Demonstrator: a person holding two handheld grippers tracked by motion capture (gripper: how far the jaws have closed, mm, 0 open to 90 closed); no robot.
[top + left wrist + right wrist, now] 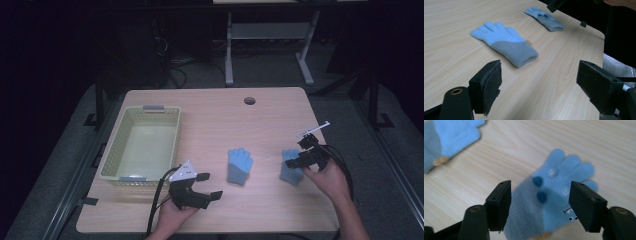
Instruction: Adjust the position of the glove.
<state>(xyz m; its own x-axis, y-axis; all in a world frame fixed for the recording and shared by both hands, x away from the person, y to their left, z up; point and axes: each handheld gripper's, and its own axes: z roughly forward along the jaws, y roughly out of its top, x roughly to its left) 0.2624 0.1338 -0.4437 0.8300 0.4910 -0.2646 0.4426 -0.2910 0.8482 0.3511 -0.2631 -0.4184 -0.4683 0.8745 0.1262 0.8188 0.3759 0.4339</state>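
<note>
Our right gripper (540, 202) straddles the patterned blue knit glove (554, 195), fingers apart, not pressing; left gripper (539, 85) fingers wide open over the wooden table (549, 95), near the plain blue glove (504, 42).

Counter (210, 115): pale wood-grain laminate, smooth, faint sheen. Near glove (504, 43): soft knit cloth, fuzzy nap, light blue fingers, grey-blue ribbed cuff, matt. Far glove (554, 195): same fuzzy knit, dark blue and white patches stitched or printed on, small cartoon face. Basket (112, 155): pale yellow-green plastic, lattice walls, smooth. Left claw (541, 82): matt black plastic, rough dark padding on inner faces. Right claw (540, 205): matt black plastic, hard-looking.
</note>
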